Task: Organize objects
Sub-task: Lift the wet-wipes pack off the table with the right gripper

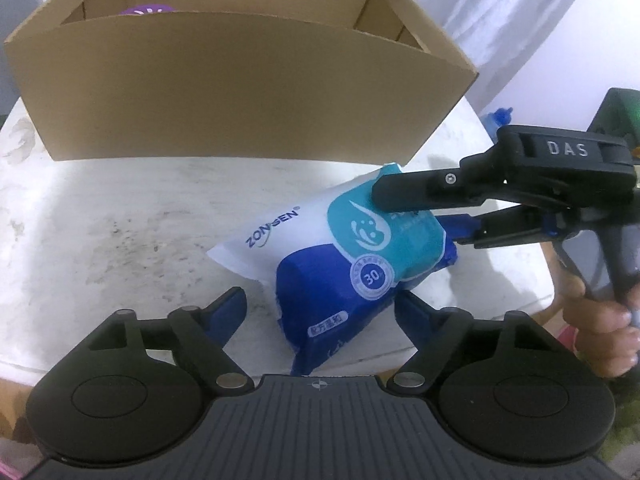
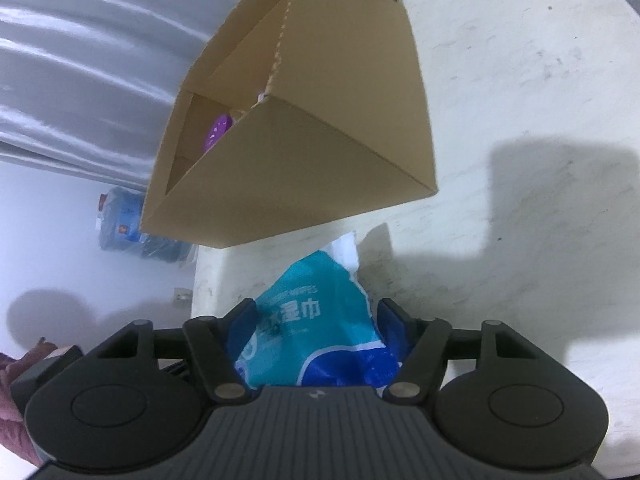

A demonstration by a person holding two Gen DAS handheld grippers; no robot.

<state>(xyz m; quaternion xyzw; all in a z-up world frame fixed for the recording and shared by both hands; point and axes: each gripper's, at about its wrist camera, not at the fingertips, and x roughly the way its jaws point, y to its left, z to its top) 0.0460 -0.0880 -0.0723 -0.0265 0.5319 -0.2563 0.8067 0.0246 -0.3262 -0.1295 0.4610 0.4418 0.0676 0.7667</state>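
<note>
We have the right gripper (image 2: 316,332) clamped on the upper end of the wet-wipes pack (image 1: 344,248), tilted on the white table (image 1: 120,220) before the cardboard box (image 1: 240,92), while our left gripper (image 1: 320,300) stands wide to take it

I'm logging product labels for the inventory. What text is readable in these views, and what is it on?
"ZONSEN": white end of the blue-and-teal wet wipes pack.
"30": round badge on that pack.
"DAS": black right gripper body.
Chinese characters on the pack: too blurred to read.
Brown cardboard box: no text.
</note>
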